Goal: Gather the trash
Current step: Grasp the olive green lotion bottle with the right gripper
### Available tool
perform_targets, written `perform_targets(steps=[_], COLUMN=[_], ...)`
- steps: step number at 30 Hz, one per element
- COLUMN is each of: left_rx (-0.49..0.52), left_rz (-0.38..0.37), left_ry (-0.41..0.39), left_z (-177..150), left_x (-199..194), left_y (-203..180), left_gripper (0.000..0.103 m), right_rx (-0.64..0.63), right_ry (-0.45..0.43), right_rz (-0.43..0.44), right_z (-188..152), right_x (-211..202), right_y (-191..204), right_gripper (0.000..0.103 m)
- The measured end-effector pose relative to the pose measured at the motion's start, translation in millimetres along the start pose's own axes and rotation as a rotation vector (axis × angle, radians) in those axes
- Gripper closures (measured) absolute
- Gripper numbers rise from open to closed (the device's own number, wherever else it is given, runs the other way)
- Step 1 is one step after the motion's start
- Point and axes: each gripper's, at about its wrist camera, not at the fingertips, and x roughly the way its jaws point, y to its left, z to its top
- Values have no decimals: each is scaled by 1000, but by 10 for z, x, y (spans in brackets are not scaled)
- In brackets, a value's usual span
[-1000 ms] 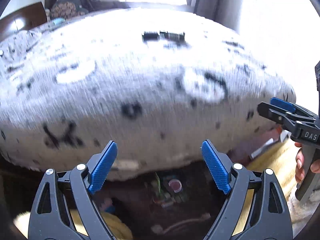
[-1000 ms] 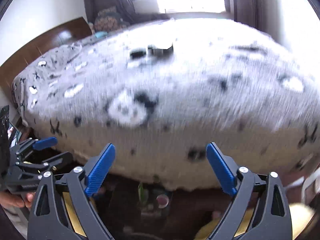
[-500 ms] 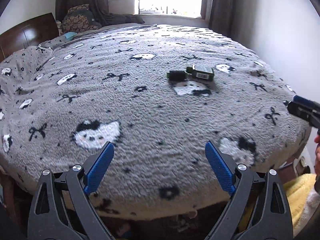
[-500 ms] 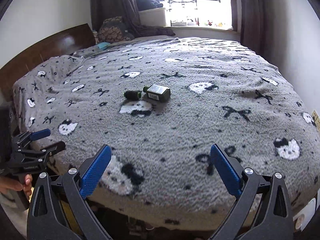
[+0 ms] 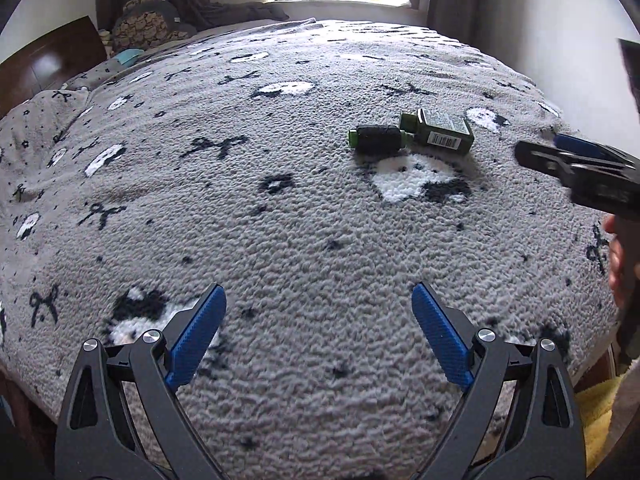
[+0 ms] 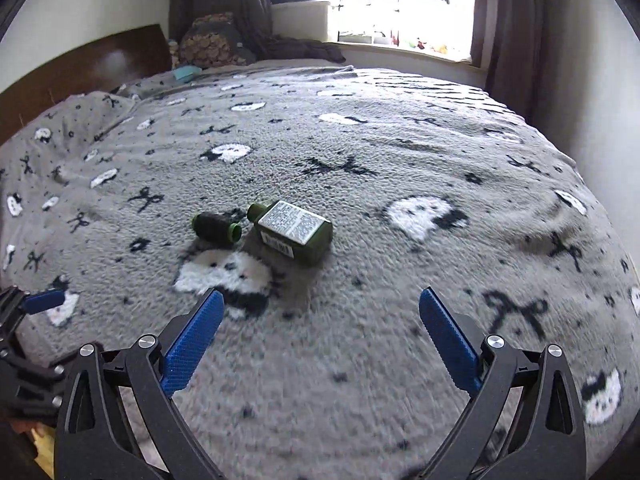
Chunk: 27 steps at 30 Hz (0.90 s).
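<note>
On the grey fleece bedspread with black bows and white cat faces [image 6: 360, 360], near mid-bed, lay the trash: a flat-sided dark green bottle with a printed label and barcode [image 6: 296, 232] and, just beside its neck, a small dark green ribbed cylinder, probably a cap or spool [image 6: 216, 230]. Seen likewise from the left wrist view: bottle [image 5: 442, 132], cylinder [image 5: 376, 140], seemingly touching or nearly so. Judged light and rigid, likely plastic; bottle faces smooth, so possibly slippery, best pinched across the two narrow sides at mid-body rather than at the neck. Cylinder ribbed, so easier to hold, but round and apt to roll on the soft pile; best taken across its middle.

Left gripper [image 5: 318, 328] spread wide, holding nothing, well short of both items. Right gripper [image 6: 320, 332] likewise wide apart and empty, nearer the bottle; also visible at the edge of the left wrist view [image 5: 576, 172].

Nothing stood between grippers and items. Farther off: dark wooden headboard [image 6: 80, 68], patterned cushion [image 6: 216, 40], curtained window [image 6: 400, 0]. No bin or bag in view.
</note>
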Motion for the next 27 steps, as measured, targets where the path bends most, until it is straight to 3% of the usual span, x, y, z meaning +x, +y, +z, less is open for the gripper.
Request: perform_targets(steps=[12,14,16,27], left_rx=[-10,-8,-7,-26], left_rz=[-6,-9,-15,-44], left_ry=[34,36,36,13], left_z=[260,293,335,777], left_x=[334,382,427,742], left_y=[62,43,18,-192], left_gripper=[14,14,14,14], right_rx=[-78,-76,-65,5], right_ry=[104,125,139,128], right_rz=[-30,-12,30,25], right_z=[436,463,473,461], right_x=[1054,1131,1165,930], right_y=[205,199,174,-212], right_gripper=[8,21,35,35])
